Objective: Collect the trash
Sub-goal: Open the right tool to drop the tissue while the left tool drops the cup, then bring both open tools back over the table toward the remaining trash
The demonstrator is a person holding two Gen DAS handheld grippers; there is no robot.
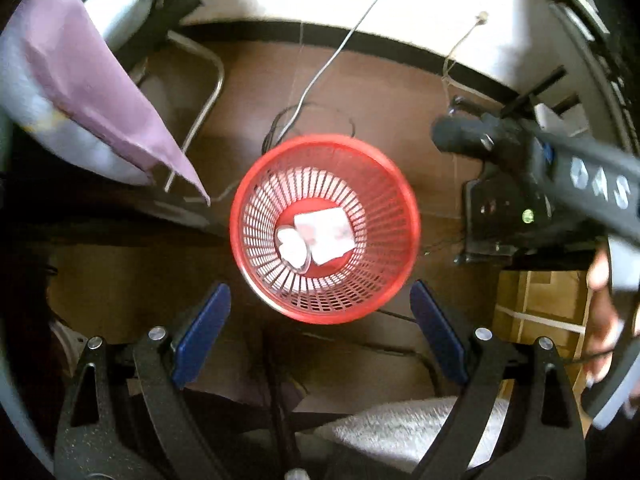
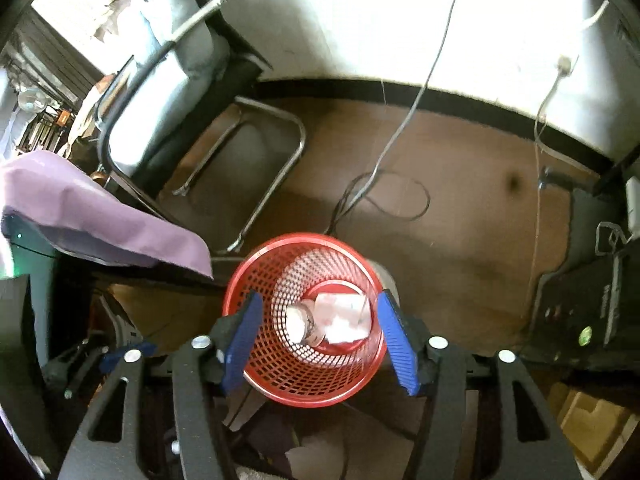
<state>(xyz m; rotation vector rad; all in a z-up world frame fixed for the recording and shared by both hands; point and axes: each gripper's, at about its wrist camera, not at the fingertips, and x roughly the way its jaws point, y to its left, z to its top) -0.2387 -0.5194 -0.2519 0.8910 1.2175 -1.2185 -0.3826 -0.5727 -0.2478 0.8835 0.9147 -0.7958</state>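
A red mesh basket (image 1: 248,240) stands on the brown floor, straight below both grippers. At its bottom lie a flat white paper piece (image 1: 326,234) and a crumpled white lump (image 1: 291,246). In the right wrist view the same basket (image 2: 256,280) holds the paper (image 2: 344,320) and the lump (image 2: 297,322). My left gripper (image 1: 320,290) hangs above the basket's near rim, blue pads wide apart, nothing between them. My right gripper (image 2: 319,300) is open over the basket mouth and holds nothing. A person's hand (image 1: 600,276) shows at the right edge.
A purple cloth (image 1: 92,92) drapes over a dark edge to the left. A metal-framed chair (image 2: 256,184) stands behind it. Cables (image 2: 384,196) loop on the floor beyond the basket. A black box with a green light (image 1: 516,216) sits right, and a cardboard box (image 2: 592,416) lies lower right.
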